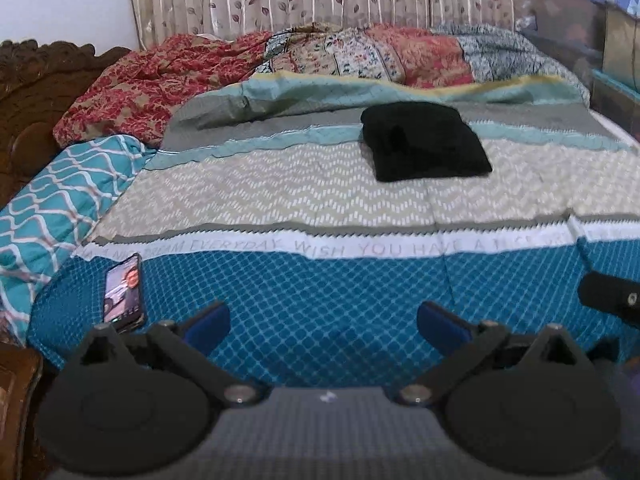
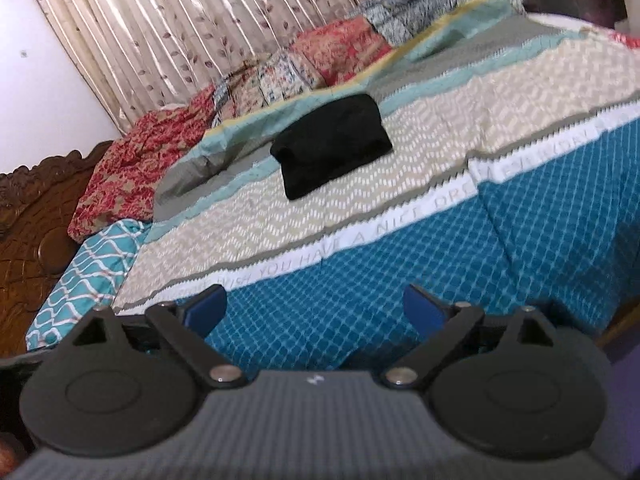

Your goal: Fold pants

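The black pants (image 1: 426, 141) lie folded into a compact rectangle on the beige zigzag band of the bedspread, far ahead of both grippers; the right wrist view has the pants (image 2: 331, 144) at mid-frame. My left gripper (image 1: 323, 326) hovers over the blue lattice part of the bedspread (image 1: 320, 292), jaws wide apart with nothing between the blue pads. My right gripper (image 2: 316, 310) is also open and empty above the blue band near the bed's front edge. A black part of the right gripper (image 1: 612, 300) shows at the right edge of the left wrist view.
A phone (image 1: 123, 290) with its screen lit lies on the bedspread's front left. Crumpled patterned quilts (image 1: 320, 56) pile along the far side by the curtain. A carved wooden headboard (image 1: 36, 92) stands at left, and storage boxes (image 1: 600, 20) at right.
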Available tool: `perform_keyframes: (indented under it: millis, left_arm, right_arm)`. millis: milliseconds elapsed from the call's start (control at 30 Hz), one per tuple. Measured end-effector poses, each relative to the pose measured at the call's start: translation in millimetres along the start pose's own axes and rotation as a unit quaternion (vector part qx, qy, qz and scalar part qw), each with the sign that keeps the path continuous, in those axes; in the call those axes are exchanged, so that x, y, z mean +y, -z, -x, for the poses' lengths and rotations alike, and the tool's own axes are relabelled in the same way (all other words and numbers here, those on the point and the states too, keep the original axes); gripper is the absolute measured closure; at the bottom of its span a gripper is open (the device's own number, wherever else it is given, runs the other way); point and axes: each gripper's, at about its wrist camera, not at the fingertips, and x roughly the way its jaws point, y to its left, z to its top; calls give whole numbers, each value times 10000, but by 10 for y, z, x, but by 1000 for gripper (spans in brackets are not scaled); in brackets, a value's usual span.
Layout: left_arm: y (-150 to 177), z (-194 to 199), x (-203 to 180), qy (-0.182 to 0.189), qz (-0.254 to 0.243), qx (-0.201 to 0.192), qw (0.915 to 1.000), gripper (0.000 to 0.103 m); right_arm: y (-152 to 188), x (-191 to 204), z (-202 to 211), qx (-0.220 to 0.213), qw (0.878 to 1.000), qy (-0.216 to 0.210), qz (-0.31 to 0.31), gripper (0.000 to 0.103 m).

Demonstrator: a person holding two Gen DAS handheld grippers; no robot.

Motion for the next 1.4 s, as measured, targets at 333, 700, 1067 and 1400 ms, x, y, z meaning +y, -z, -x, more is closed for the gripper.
perform_keyframes:
  millis: [333,700,1067,1400]
  left_arm:
    - [94,-45,-77,-245,-268,49,9993,0]
    - [134,-137,-58,-527,-330,229,9978,0]
    - [135,-174,16,-500,-116,521,9973,0]
    - [99,-71,26,-333,-31,448,9984,0]
  right_arm:
    - [48,-12,-79,274,9995,104,-82,6]
    - [63,-54,-86,377,9988,224,-208,6]
    - [28,2,-24,115,9994,316,-7,6]
    - [-24,98,177,-574,9971,411,287,6]
